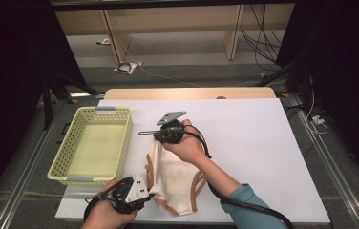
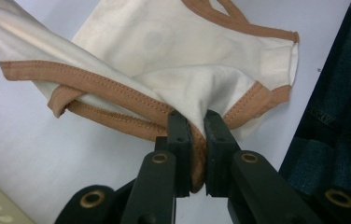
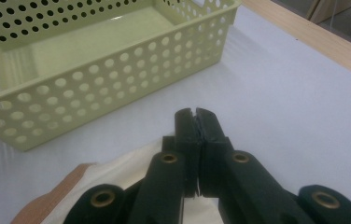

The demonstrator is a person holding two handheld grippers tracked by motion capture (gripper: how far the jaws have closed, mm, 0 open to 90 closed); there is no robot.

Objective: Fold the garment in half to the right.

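Observation:
A cream garment (image 1: 175,176) with brown trim lies at the front middle of the white table, its upper part pulled up off the surface. My left gripper (image 1: 147,192) is at the garment's near left corner. In the left gripper view my left gripper (image 2: 197,119) is shut on the garment's (image 2: 173,51) brown hem. My right gripper (image 1: 156,136), held in a hand, pinches the garment's top edge and points left toward the basket. In the right gripper view my right gripper (image 3: 195,115) has its jaws pressed together, with the cream garment (image 3: 117,170) hanging just under them.
A pale yellow perforated basket (image 1: 126,138) stands empty at the left of the table, close ahead of the right jaws as the basket (image 3: 94,84) in that view. The white table cover (image 1: 263,143) stretches to the right. Blue denim clothing (image 2: 332,116) is near the table's front edge.

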